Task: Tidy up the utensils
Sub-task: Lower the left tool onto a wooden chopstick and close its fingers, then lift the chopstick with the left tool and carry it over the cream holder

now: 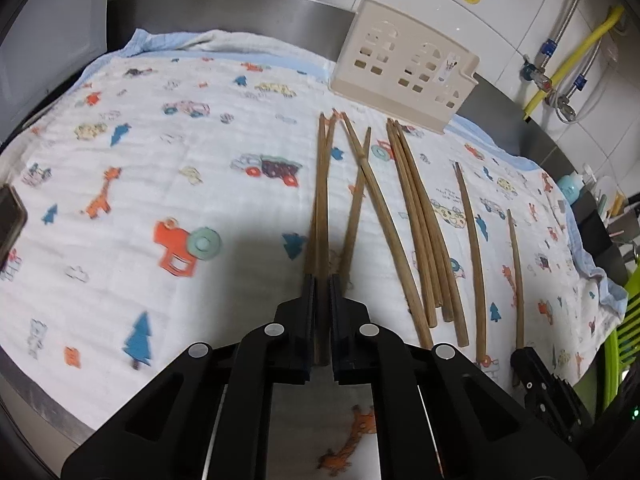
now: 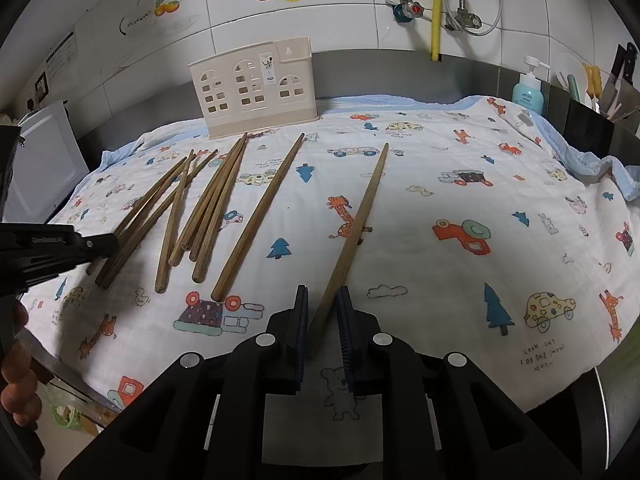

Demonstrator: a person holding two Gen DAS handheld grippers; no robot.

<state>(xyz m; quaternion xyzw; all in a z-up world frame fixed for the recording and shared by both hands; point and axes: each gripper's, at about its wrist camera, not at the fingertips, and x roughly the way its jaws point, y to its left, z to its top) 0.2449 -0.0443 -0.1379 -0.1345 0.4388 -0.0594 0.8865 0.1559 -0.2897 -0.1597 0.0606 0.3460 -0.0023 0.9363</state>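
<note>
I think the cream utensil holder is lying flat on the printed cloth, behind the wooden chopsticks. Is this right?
Not quite. The cream utensil holder is standing upright, not lying flat; the right wrist view shows this plainly. The rest holds: it sits on the printed cloth, behind the wooden chopsticks.

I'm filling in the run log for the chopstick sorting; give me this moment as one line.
left gripper: shut on chopstick pair | right gripper: shut on single chopstick | utensil holder: empty-looking, upright | phase: grasping

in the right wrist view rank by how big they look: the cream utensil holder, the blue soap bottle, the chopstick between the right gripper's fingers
1. cream utensil holder
2. chopstick in the right gripper: longest, but thin, and nearness inflates it
3. blue soap bottle
</note>
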